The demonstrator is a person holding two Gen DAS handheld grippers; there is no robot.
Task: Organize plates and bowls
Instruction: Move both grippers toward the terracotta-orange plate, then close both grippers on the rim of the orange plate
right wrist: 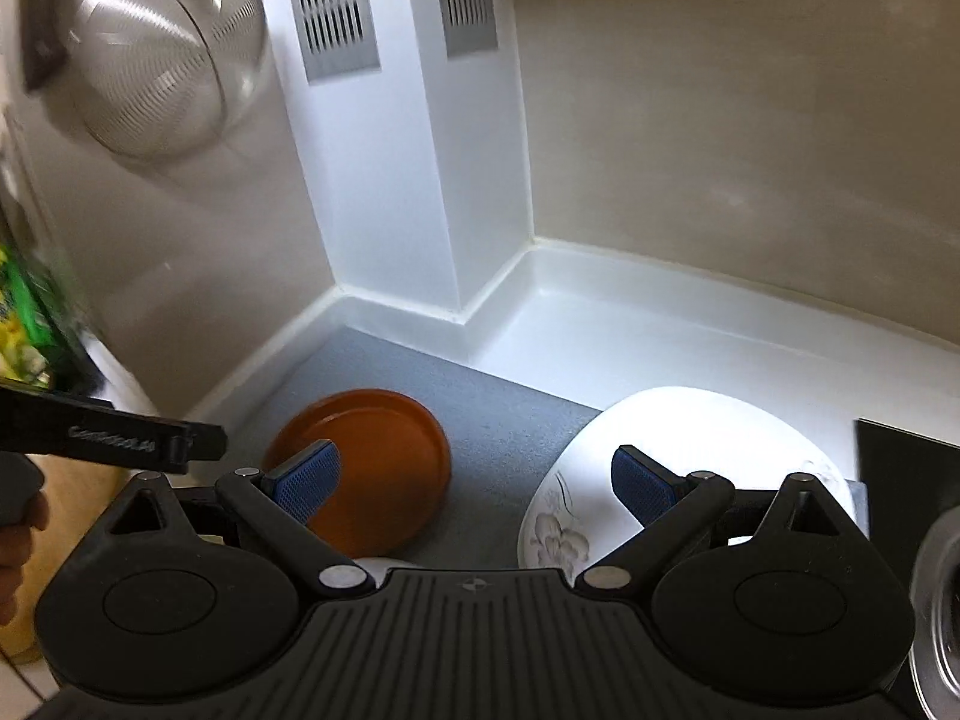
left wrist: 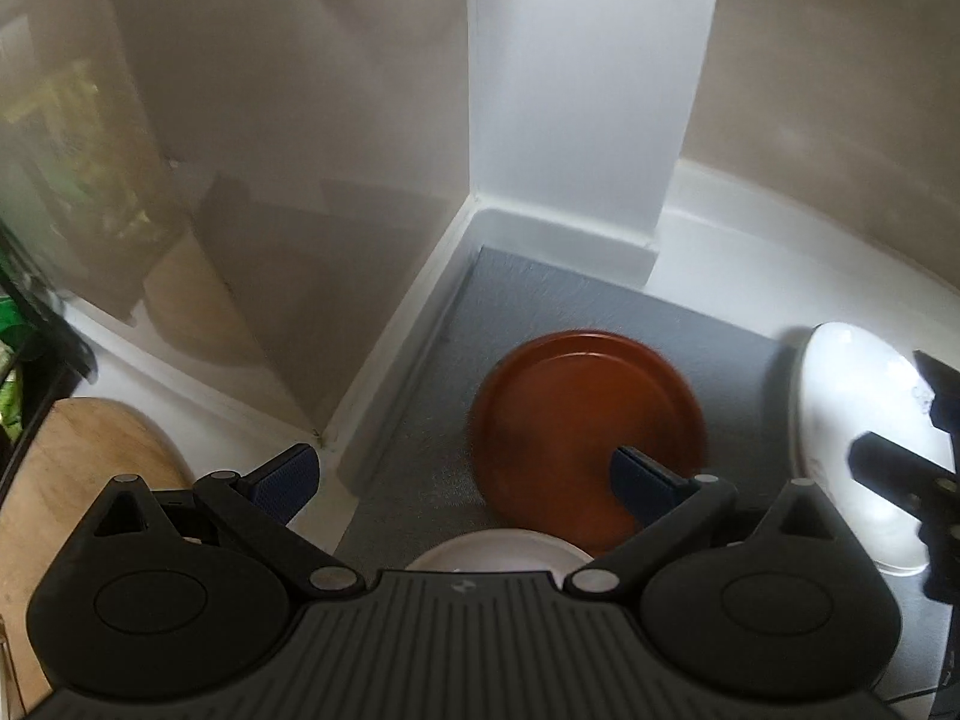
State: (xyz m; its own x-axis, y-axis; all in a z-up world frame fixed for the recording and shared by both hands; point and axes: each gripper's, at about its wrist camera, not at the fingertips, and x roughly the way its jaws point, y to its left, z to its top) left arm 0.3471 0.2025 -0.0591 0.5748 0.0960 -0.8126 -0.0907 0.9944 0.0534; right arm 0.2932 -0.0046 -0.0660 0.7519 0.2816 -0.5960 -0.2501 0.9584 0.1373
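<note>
A brown-orange plate [left wrist: 576,420] lies flat on a grey mat [left wrist: 540,294] in the counter corner; it also shows in the right wrist view [right wrist: 384,456]. A white bowl with a floral print [right wrist: 672,450] lies upside down on the mat's right part; in the left wrist view it is a bright white shape [left wrist: 852,432]. A white plate's rim [left wrist: 498,552] peeks out below the brown plate. My left gripper [left wrist: 465,483] is open and empty above the mat. My right gripper [right wrist: 474,480] is open and empty, between the brown plate and the bowl.
White walls and a boxed column [right wrist: 396,180] with vents close the corner behind the mat. A wooden board [left wrist: 78,480] lies at left. A wire mesh strainer [right wrist: 162,54] hangs at upper left. A dark slab [right wrist: 906,468] and a glass rim [right wrist: 942,612] sit at right.
</note>
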